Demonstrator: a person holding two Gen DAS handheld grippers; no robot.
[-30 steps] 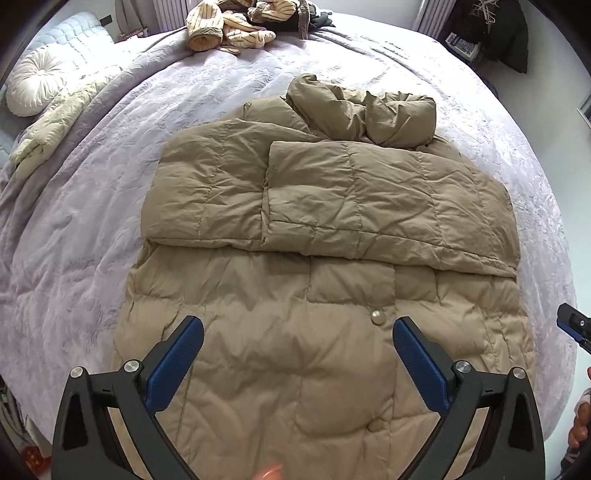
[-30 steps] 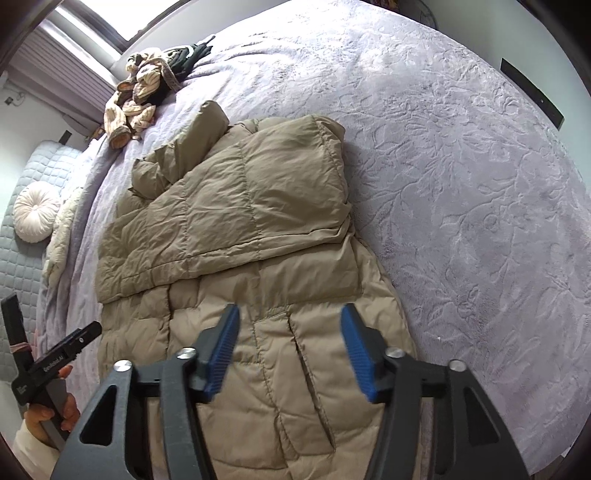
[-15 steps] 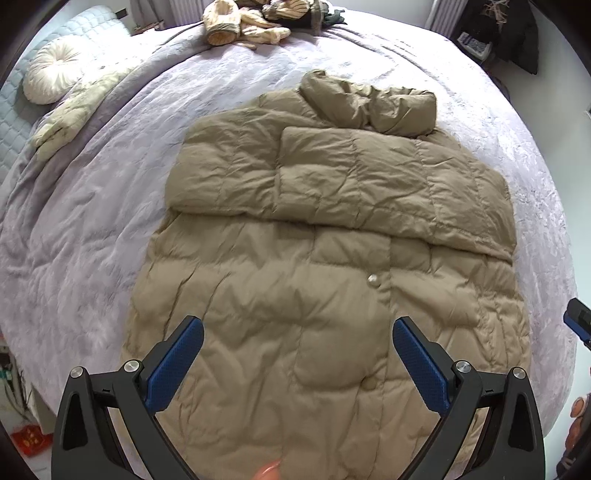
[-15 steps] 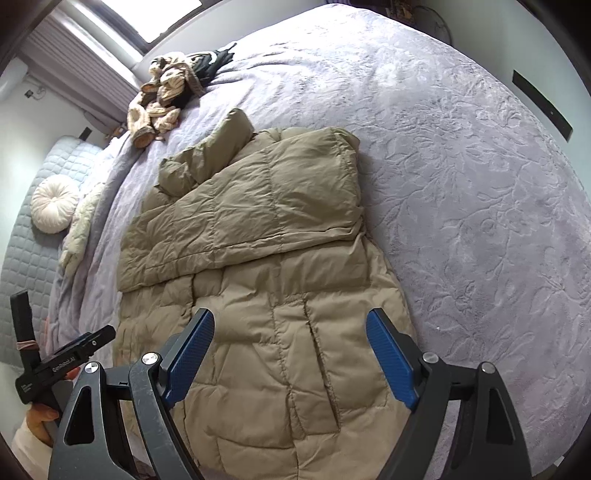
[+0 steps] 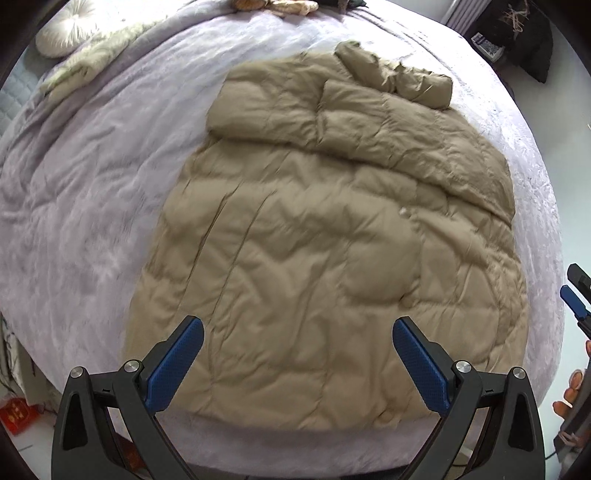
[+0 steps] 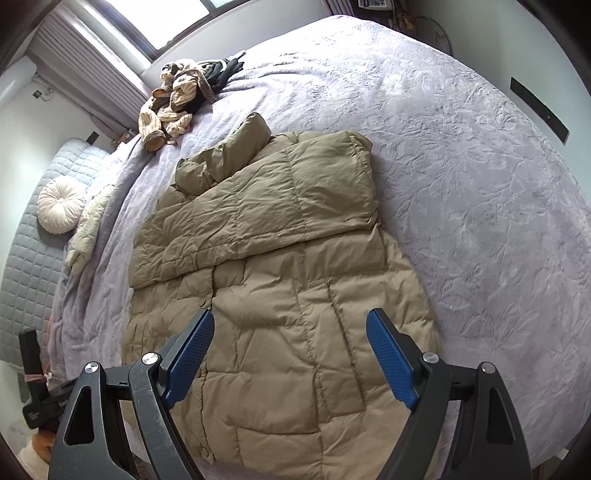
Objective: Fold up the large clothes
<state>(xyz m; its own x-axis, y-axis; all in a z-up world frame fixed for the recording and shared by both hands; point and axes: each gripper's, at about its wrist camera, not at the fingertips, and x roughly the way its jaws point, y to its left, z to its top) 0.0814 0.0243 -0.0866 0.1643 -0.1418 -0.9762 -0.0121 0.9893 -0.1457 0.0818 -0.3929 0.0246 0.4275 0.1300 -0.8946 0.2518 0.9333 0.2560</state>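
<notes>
Overhead, my left hand-held gripper (image 5: 297, 363) hung released above the tan puffer coat (image 5: 332, 236), spread flat on the lavender bedspread (image 6: 461, 155), sleeves folded across its chest; my right hand-held gripper (image 6: 290, 356) gaped likewise, grasping nothing.

The scene is seen from two wrist cameras, each looking forward between the fingers of its own gripper. The left gripper (image 5: 298, 363) is held above the foot edge of the bed (image 5: 74, 206), and the view is directed downward along the tan coat (image 5: 332, 236) toward the round cushion (image 5: 62, 31). The right gripper (image 6: 291, 360) is held over the same end of the coat (image 6: 280, 295), and the view is turned toward the window (image 6: 155, 22). The coat, the purple bed cover, the cushion (image 6: 61, 208) and the striped clothes (image 6: 173, 103) are shared by both views. Each gripper is caught at the edge of the other view.
</notes>
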